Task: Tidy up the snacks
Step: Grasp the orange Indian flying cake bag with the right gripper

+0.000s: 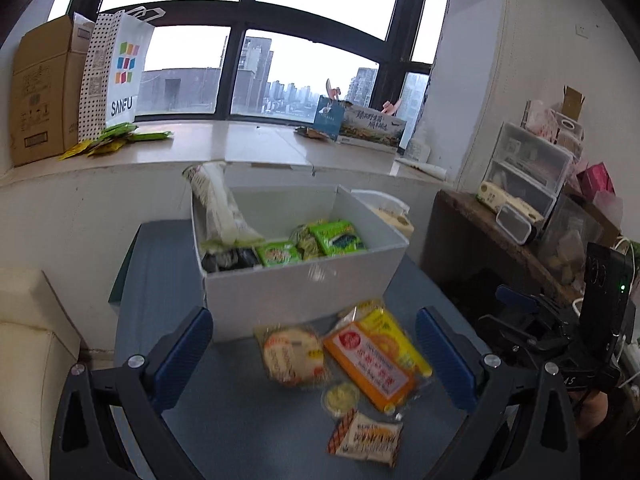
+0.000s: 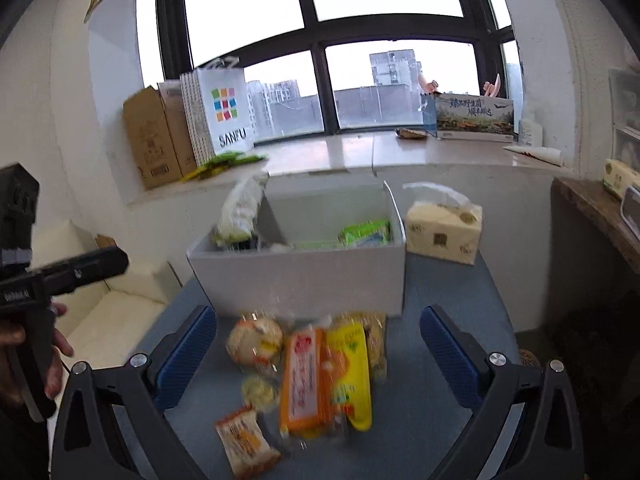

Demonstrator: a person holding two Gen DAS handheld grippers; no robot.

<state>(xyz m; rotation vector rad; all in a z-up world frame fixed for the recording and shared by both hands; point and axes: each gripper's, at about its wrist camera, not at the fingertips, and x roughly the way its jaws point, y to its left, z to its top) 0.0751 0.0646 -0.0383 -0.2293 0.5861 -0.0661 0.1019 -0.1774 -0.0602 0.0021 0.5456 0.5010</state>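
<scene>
A white box (image 1: 300,292) stands on the blue-grey table (image 1: 240,420) and holds green snack packets (image 1: 336,236) and a tall pale bag (image 1: 216,200) leaning in its left corner. In front of it lie a round cake packet (image 1: 294,354), an orange pack (image 1: 372,364) on a yellow pack (image 1: 394,332), a small round sweet (image 1: 341,398) and a wrapped bun (image 1: 366,438). My left gripper (image 1: 314,328) is open above these, holding nothing. My right gripper (image 2: 318,324) is open over the same pile: orange pack (image 2: 304,380), yellow pack (image 2: 352,372), bun (image 2: 244,440), with the box (image 2: 304,280) beyond.
A tissue pack (image 2: 444,232) sits right of the box. The windowsill carries a cardboard carton (image 1: 40,88), a SANFU bag (image 1: 124,68), green packets (image 1: 120,138) and a printed box (image 1: 372,128). A cream sofa (image 1: 28,340) is left, a wooden shelf with plastic drawers (image 1: 528,168) right.
</scene>
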